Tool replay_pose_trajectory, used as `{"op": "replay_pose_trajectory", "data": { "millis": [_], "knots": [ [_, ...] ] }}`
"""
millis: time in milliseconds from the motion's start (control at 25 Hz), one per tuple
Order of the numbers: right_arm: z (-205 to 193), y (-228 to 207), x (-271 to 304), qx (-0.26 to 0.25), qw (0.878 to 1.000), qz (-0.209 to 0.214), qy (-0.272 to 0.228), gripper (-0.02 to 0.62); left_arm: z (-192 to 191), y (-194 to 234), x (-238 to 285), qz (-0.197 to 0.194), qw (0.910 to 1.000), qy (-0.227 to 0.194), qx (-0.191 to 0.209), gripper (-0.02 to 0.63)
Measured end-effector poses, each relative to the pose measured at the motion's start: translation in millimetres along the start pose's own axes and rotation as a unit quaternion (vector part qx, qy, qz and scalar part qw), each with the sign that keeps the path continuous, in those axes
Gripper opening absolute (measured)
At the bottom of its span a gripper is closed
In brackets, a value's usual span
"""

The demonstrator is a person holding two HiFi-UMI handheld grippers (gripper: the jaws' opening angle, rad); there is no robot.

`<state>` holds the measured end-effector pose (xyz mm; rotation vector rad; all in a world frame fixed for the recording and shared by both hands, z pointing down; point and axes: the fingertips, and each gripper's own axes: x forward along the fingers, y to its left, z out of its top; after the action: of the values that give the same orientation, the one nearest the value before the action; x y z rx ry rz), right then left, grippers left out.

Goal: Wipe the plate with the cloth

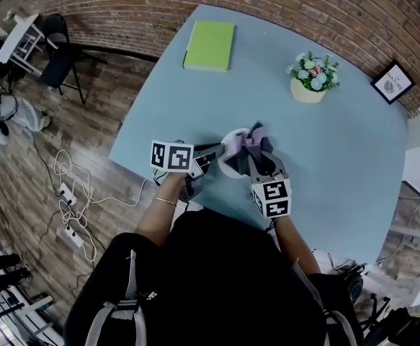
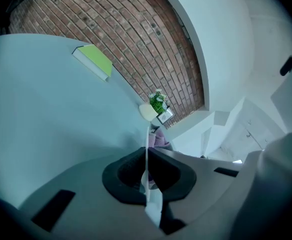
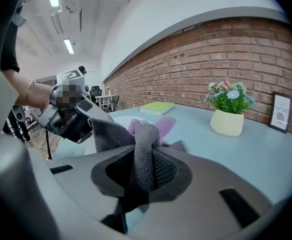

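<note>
In the head view a small white plate [image 1: 233, 136] is held just above the pale blue table [image 1: 339, 164], in front of the person. My left gripper [image 1: 220, 151] is shut on its left rim. In the left gripper view the plate [image 2: 147, 151] shows edge-on as a thin white line pinched between the dark pads of the left gripper [image 2: 147, 160]. My right gripper [image 1: 257, 157] is shut on a grey and pink cloth [image 1: 252, 138] that lies bunched over the plate. In the right gripper view the cloth [image 3: 144, 144] stands up out of the right gripper [image 3: 140, 170], and the left gripper [image 3: 78, 124] is close at the left.
A green book [image 1: 210, 45] lies at the table's far side. A cream pot of flowers [image 1: 309, 83] and a small framed picture [image 1: 392, 83] stand at the far right. The table's near edge runs close to the person. Cables and a power strip [image 1: 69, 197] lie on the wooden floor at left.
</note>
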<state>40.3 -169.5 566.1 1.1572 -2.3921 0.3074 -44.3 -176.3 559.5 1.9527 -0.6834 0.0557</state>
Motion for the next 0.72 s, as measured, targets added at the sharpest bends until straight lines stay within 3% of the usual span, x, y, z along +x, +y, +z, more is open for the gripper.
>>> {"op": "replay_pose_trajectory", "data": {
  "millis": [280, 480, 720],
  "knots": [
    [28, -17, -21, 0.008, 0.998, -0.026, -0.05, 0.06, 21, -21, 3, -0.031, 0.9991, -0.025, 0.014, 0.02],
    [66, -33, -51, 0.007, 0.992, -0.049, -0.113, 0.061, 46, -44, -3, -0.054, 0.9962, -0.06, 0.033, 0.02],
    [139, -50, -97, -0.009, 0.974, -0.069, -0.217, 0.061, 89, -96, -17, -0.079, 0.9839, -0.102, 0.123, 0.02]
  ]
}}
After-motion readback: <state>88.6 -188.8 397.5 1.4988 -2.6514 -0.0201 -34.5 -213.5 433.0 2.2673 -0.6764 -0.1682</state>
